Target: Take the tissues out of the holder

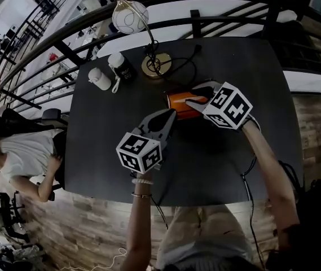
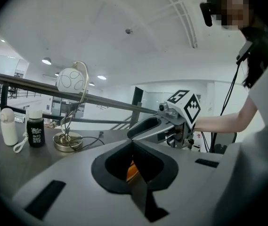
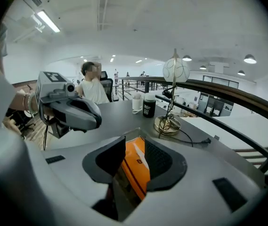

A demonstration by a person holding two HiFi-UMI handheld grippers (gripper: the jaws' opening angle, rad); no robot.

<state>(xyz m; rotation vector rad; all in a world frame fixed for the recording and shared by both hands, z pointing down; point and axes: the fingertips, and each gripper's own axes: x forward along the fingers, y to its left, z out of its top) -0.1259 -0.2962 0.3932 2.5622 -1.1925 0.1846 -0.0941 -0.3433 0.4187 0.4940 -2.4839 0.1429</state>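
Observation:
An orange tissue holder (image 1: 178,100) lies on the dark table (image 1: 109,145) near its middle. My right gripper (image 1: 193,100) comes onto it from the right. In the right gripper view the orange holder (image 3: 141,168) fills the gap, and the right gripper (image 3: 134,147) is shut on it. My left gripper (image 1: 170,116) reaches the holder's left end from the near side. In the left gripper view its jaws (image 2: 133,147) are pressed almost together on a thin orange edge (image 2: 131,171). No loose tissue shows.
A brass-based lamp (image 1: 155,65) with a white globe and a trailing cord stands behind the holder. A black bottle (image 1: 123,68) and a white bottle (image 1: 100,78) stand at the back left. A dark railing (image 1: 216,21) runs behind the table. A seated person (image 1: 19,157) is at the left.

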